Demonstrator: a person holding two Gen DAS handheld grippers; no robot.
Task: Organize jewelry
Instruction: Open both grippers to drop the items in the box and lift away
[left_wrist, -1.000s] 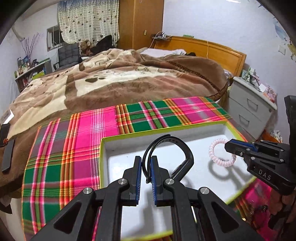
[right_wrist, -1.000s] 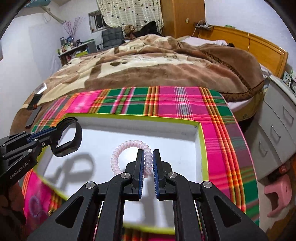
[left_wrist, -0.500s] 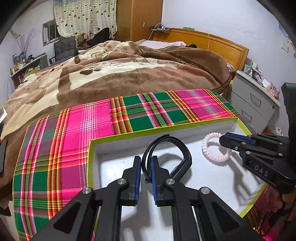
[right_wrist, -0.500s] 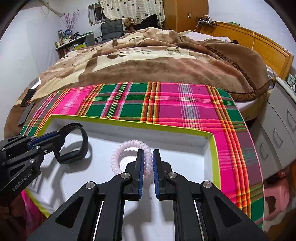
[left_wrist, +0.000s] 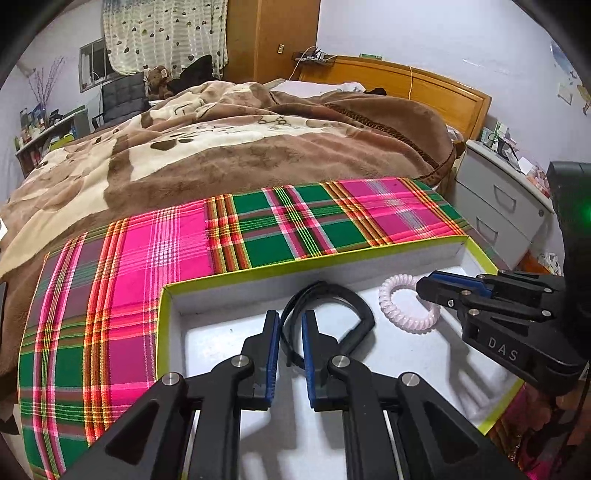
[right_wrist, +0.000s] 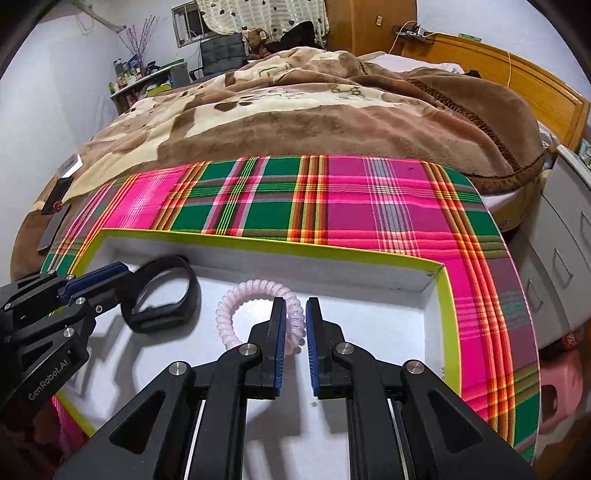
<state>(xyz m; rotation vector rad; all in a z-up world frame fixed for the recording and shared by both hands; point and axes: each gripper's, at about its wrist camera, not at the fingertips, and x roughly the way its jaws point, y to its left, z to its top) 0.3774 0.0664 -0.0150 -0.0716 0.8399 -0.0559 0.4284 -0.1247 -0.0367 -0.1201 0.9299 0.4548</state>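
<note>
The left gripper (left_wrist: 287, 334) has its 2 pads slightly apart with the strap of the black band (left_wrist: 345, 312) between them; whether the pads still press the strap is hard to make out, since the near end of the strap is hidden behind the right pad. The right gripper (right_wrist: 294, 325) is opening: its jaws stand apart, and the pink spiral hair tie (right_wrist: 255, 291) lies between them against the left pad, clear of the right one. A second ago those jaws were pinched tight on the tie, and both things hung above the box floor; now band and tie rest on it, side by side, band to the left.

The white box (right_wrist: 448, 325) with its yellow-green rim holds both; its near edge is cut off by the frame. The box sits on a pink and green plaid cloth (right_wrist: 351, 199) spread over the foot of a bed. Beyond lies a brown and cream blanket (left_wrist: 221, 147), then a wooden headboard (left_wrist: 424, 85). A grey drawer unit (left_wrist: 498, 206) stands to the right, a curtained window (left_wrist: 147, 33) far left.
</note>
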